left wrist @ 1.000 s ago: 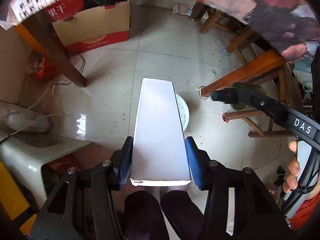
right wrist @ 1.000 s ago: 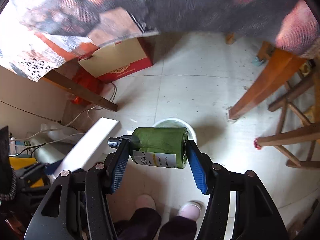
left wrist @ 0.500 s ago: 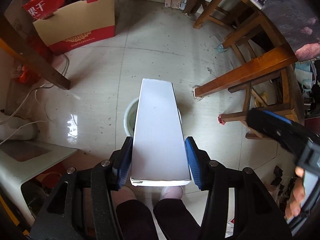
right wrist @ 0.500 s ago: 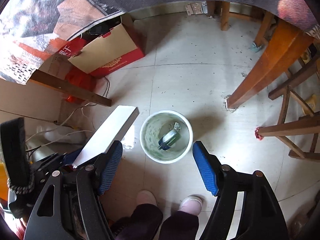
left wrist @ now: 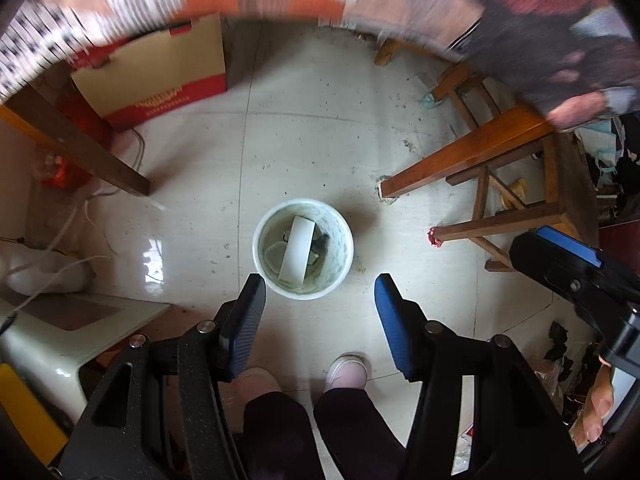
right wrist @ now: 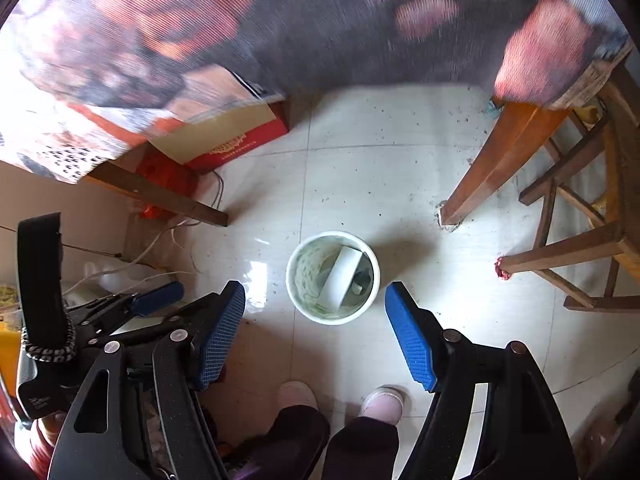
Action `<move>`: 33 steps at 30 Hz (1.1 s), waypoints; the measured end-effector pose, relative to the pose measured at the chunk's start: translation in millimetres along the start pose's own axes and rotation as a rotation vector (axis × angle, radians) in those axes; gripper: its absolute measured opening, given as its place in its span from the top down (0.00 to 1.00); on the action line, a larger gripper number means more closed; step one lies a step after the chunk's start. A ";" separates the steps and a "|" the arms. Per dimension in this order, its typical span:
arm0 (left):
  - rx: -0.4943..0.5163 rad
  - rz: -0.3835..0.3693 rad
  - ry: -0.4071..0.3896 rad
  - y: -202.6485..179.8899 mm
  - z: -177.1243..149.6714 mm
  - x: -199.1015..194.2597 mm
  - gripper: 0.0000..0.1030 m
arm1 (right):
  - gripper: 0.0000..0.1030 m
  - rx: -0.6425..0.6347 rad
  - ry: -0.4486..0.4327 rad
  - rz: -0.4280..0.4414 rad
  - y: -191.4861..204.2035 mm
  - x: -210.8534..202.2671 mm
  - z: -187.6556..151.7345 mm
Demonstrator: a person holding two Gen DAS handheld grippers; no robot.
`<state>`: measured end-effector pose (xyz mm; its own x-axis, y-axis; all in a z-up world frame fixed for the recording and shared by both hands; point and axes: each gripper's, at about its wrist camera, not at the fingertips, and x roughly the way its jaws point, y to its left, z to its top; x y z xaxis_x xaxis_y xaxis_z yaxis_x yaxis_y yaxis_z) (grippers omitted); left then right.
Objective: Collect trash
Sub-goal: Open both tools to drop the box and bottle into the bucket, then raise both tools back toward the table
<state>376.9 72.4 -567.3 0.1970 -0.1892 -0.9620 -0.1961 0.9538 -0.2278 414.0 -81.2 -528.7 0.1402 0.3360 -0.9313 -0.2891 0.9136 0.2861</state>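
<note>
The round white bin [left wrist: 303,249] stands on the pale tiled floor [left wrist: 320,140] and serves as the landmark here. Inside it a white box [left wrist: 297,249] leans upright against the wall, with a dark bottle [right wrist: 361,280] lying beside it at the bottom, partly hidden by the box.

The left gripper [left wrist: 318,322] hangs above the near side of the bin, its blue-padded jaws spread wide and holding nothing. The right gripper [right wrist: 316,330] sits likewise over the bin's near rim, jaws wide apart and empty.

Behind the bin, to the left, a red and tan cardboard box [left wrist: 160,76] rests on the floor beside a dark wooden table leg [left wrist: 80,148]. To the right of the bin stands another table leg [left wrist: 464,156], with a wooden stool [left wrist: 516,216] beyond it. Left of the bin, white cables [left wrist: 76,216] trail over the floor toward a pale green stool [left wrist: 60,332]. The person's pink shoes [left wrist: 346,366] stand just on the near side of the bin. A patterned cloth [right wrist: 280,20], blurred, overhangs the far side.
</note>
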 end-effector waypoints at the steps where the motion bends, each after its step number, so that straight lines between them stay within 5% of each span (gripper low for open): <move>1: 0.004 0.002 -0.007 -0.9 0.6 -9.7 0.46 | 0.33 -0.001 -0.008 0.000 4.3 -9.3 0.8; 17: 0.074 0.003 -0.245 -37.9 2.8 -262.3 0.46 | 0.33 -0.018 -0.227 -0.019 76.5 -210.9 11.3; 33: 0.251 -0.049 -0.538 -53.7 -11.7 -452.3 0.42 | 0.33 0.023 -0.541 -0.089 139.4 -371.7 -9.1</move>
<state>287.1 104.1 -121.6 0.6723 -0.1514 -0.7247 0.0452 0.9854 -0.1639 312.9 -80.9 -144.6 0.6318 0.3218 -0.7052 -0.2342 0.9465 0.2221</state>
